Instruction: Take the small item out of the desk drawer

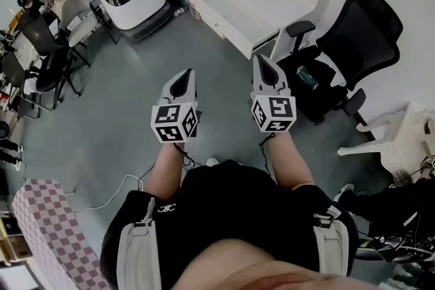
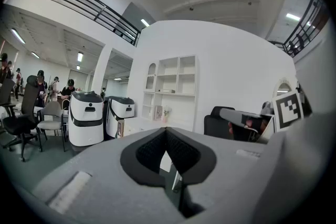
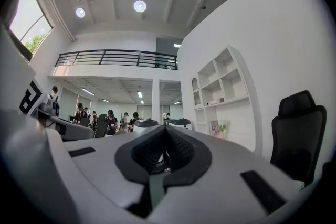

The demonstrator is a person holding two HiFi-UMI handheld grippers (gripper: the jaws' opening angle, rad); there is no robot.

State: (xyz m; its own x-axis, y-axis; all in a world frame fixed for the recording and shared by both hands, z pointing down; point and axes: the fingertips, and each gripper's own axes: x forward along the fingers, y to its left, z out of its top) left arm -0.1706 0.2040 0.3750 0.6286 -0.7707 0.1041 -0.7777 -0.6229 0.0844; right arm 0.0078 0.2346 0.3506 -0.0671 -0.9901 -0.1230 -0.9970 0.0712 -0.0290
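Left gripper (image 1: 183, 78) and right gripper (image 1: 264, 64) hovered mid-frame, fingers closed on nothing, probably just carried toward the table (image 1: 238, 7) at upper centre.

The left gripper (image 1: 188, 72) and right gripper (image 1: 259, 58) are coloured grey, with black-and-white square markers; the chair (image 1: 361, 34) is black, the desk (image 1: 239, 5) white.
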